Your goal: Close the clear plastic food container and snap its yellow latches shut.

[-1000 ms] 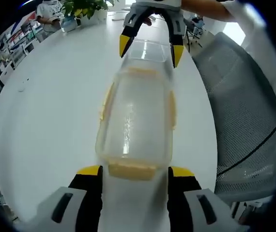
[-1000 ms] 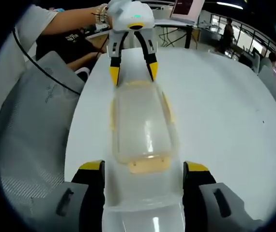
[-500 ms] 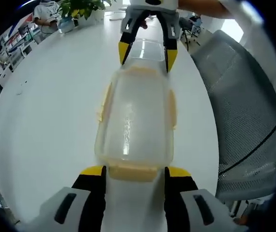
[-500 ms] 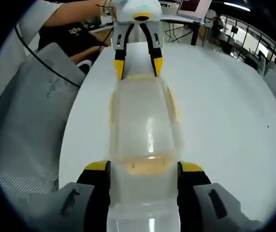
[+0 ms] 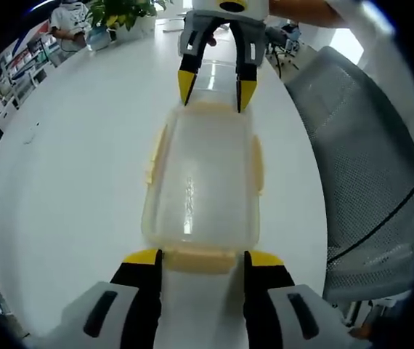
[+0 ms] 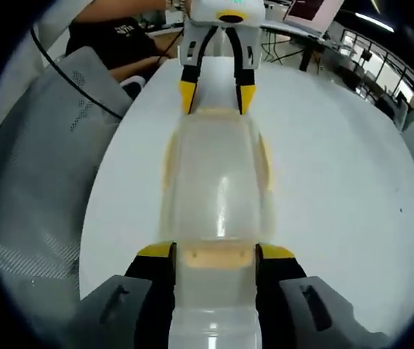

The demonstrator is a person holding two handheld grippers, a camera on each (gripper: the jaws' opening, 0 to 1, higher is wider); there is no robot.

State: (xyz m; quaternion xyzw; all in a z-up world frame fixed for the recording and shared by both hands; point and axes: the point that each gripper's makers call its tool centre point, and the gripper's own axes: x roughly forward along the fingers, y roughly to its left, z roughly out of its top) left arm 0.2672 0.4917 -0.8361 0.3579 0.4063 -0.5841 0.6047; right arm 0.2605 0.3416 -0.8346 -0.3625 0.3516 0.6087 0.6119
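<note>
Clear plastic rectangular food container [image 5: 201, 182] with pale yellow latches lies lengthwise on a round white table [image 5: 69, 167], its lid down on top, stretching from 6 o'clock toward 12 o'clock in the left gripper view. At its near short end, a yellow end latch [image 5: 198, 259] sits between the two black, yellow-tipped jaws of the left claw [image 5: 198, 256], which stand partly open, one on each side of the latch and close beside it; whether they touch it cannot be told. Yellow side latches [image 5: 155, 155] run along both long edges, at about 9 and 3 o'clock of the container. At the far end, near 12 o'clock, the right claw [image 5: 213, 85] points down at the container with its jaws partly open, yellow tips just at the far edge. In the right gripper view the same container [image 6: 218, 185] runs away from the camera, its near yellow latch [image 6: 216, 254] between the right claw's [image 6: 214, 252] partly open jaws, close on both sides. The left claw [image 6: 215, 97] stands at 12 o'clock there, jaws straddling the far end. A grey mesh chair back [image 5: 359, 160] stands beside the table at 3 o'clock in the left gripper view. A green potted plant [image 5: 123, 12] sits at the table's far edge, near 11 o'clock.
</note>
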